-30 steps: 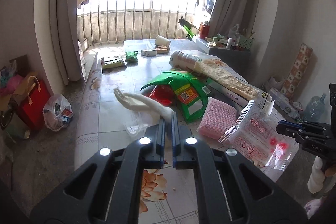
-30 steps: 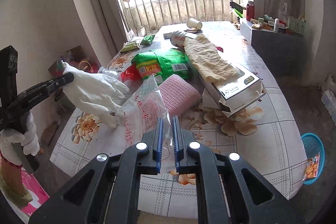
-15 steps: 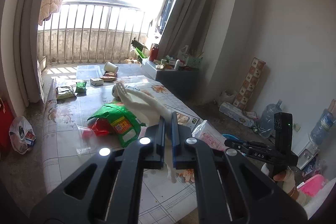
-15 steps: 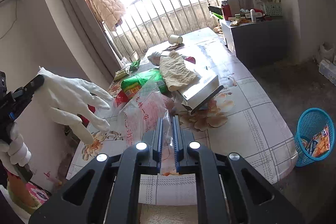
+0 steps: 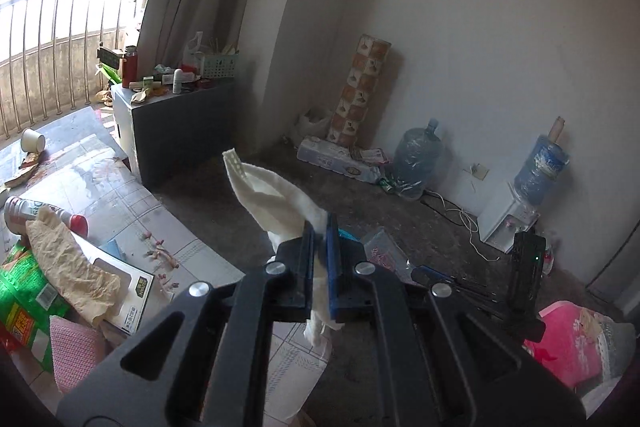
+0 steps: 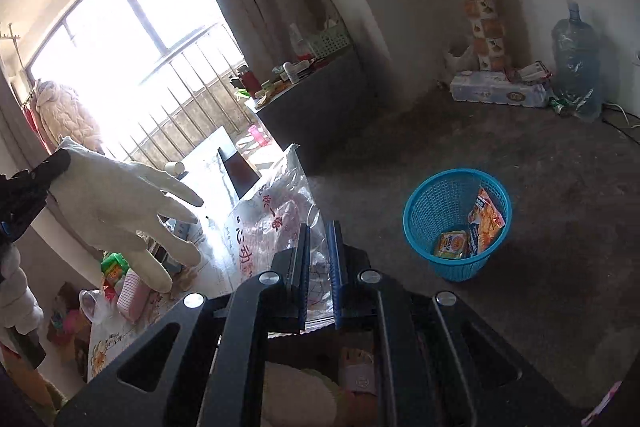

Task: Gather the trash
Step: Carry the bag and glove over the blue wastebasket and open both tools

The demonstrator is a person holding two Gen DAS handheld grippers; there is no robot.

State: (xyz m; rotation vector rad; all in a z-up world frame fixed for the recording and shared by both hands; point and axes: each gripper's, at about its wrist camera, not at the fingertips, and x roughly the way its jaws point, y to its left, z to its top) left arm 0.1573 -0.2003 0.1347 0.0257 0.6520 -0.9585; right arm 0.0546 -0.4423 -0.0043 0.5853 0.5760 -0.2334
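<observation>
Both my grippers carried trash, held out over the floor.

My left gripper (image 5: 320, 247) was clenched on a white glove (image 5: 272, 199), its cuff sticking up past the jaws. My right gripper (image 6: 318, 259) pinched a clear plastic bag (image 6: 272, 211) printed in red. The blue basket (image 6: 424, 203) stood on the floor to the right of that bag, snack wrappers (image 6: 472, 227) already inside, well apart from the cluttered table (image 5: 188, 243).
</observation>
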